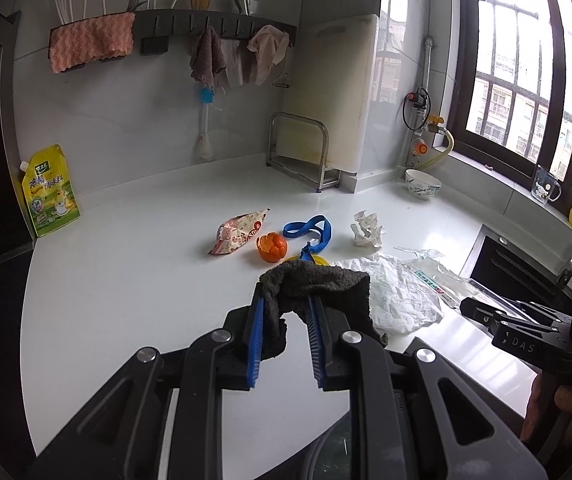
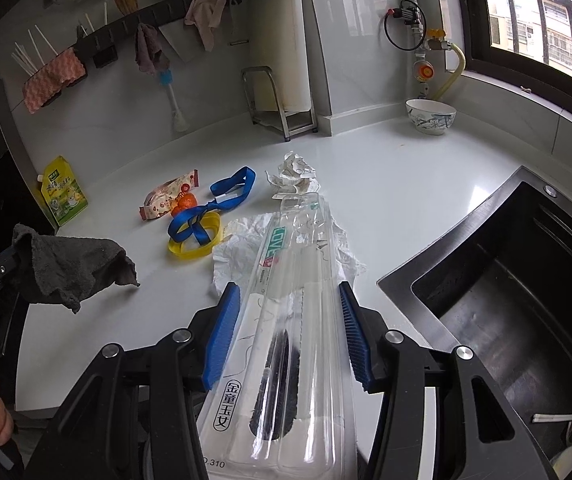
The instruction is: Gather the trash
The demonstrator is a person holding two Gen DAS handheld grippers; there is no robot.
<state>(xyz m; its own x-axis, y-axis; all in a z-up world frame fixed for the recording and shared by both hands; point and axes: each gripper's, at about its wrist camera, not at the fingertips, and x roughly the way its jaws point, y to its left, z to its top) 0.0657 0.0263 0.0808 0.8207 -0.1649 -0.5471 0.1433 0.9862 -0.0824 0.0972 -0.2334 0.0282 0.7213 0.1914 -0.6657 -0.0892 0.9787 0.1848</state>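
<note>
R hand-held gripper [image 2: 290, 332] grips clear package [image 2: 286, 320] lengthwise, pointing away; L hand-held gripper [image 1: 284, 316] clamps dark rag [image 1: 318, 284].

A long clear plastic blister pack [image 2: 286, 320] is lying between blue pads, reaching over crumpled white paper [image 2: 242, 252]. A peeled orange mandarin [image 1: 272, 246], a printed snack wrapper [image 1: 238, 232], a blue ribbon [image 1: 310, 232] and a crumpled white wad [image 1: 366, 232] are lying on the counter.

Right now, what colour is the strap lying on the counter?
Blue. The strap shows best in the right wrist view, looped over a yellow ring.
</note>
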